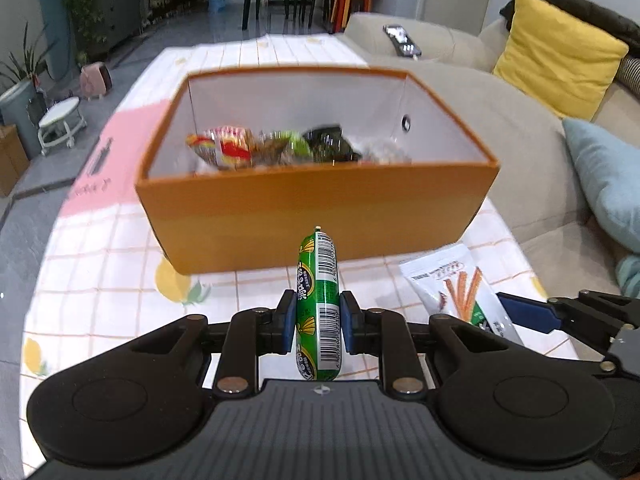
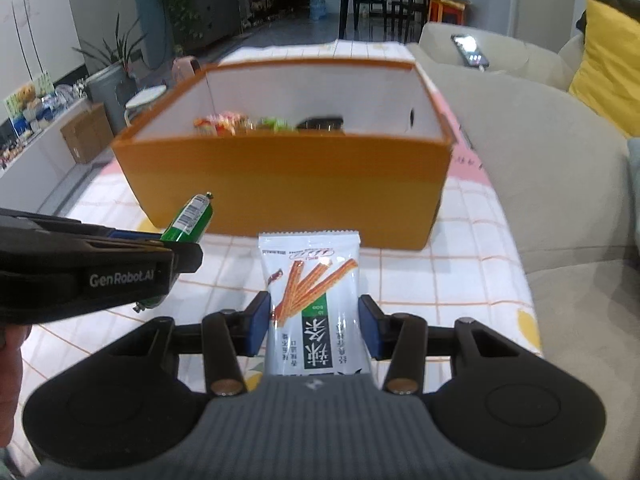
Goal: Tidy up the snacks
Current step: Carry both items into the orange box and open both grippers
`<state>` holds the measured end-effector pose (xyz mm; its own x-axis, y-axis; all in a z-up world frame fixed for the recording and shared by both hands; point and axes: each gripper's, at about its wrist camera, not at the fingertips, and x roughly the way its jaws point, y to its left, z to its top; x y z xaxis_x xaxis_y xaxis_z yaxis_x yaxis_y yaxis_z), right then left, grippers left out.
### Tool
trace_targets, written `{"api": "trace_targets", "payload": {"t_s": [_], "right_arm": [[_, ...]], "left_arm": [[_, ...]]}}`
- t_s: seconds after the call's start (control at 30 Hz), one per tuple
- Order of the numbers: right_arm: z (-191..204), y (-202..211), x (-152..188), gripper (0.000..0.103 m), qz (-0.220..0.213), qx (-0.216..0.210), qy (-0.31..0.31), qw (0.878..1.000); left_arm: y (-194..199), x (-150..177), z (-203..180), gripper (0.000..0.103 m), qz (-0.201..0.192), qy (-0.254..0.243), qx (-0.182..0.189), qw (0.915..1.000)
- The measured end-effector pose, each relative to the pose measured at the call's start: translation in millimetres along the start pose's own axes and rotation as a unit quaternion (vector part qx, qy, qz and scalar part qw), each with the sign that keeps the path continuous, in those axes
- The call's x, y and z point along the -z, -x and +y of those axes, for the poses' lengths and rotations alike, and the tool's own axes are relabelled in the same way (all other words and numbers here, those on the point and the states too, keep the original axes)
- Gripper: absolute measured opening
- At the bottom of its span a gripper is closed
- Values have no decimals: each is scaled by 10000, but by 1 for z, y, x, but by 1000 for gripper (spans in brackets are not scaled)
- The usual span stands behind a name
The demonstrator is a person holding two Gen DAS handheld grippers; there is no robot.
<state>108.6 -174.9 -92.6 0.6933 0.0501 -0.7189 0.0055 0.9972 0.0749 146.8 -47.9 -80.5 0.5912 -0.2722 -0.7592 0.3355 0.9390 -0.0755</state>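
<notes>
My left gripper (image 1: 318, 300) is shut on a green sausage stick (image 1: 320, 280), which stands upright between the blue pads, above the table. In the right wrist view the sausage (image 2: 192, 216) juts out of the left gripper at the left edge. My right gripper (image 2: 314, 308) is shut on a white snack packet (image 2: 310, 276) printed with orange sticks, its pads against both long edges. In the left wrist view the packet (image 1: 452, 280) shows at the lower right. An open orange box (image 1: 312, 216) stands just beyond both grippers with several wrapped snacks (image 1: 256, 146) inside.
The table wears a checked cloth (image 1: 100, 260) with lemon prints. A beige sofa (image 1: 500, 120) runs along the right side, with a phone (image 1: 402, 40) on its arm, a yellow cushion (image 1: 560, 60) and a blue cushion (image 1: 608, 176). A stool (image 1: 60, 120) stands on the floor left.
</notes>
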Motion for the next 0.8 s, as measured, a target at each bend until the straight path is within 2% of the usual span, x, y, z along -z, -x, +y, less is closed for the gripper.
{"api": "trace_targets", "payload": {"t_s": [0.4, 0.6, 0.8], "right_arm": [[-7, 78, -40, 45, -811, -86, -59, 9966], [-5, 94, -73, 45, -1082, -133, 154, 9939], [-8, 91, -113, 44, -1149, -263, 238, 9927]], "left_arm": [[63, -41, -9, 24, -563, -240, -88, 9981], [80, -62, -4, 25, -763, -317, -190, 9964], [74, -88, 7, 25, -757, -301, -171, 9965]]}}
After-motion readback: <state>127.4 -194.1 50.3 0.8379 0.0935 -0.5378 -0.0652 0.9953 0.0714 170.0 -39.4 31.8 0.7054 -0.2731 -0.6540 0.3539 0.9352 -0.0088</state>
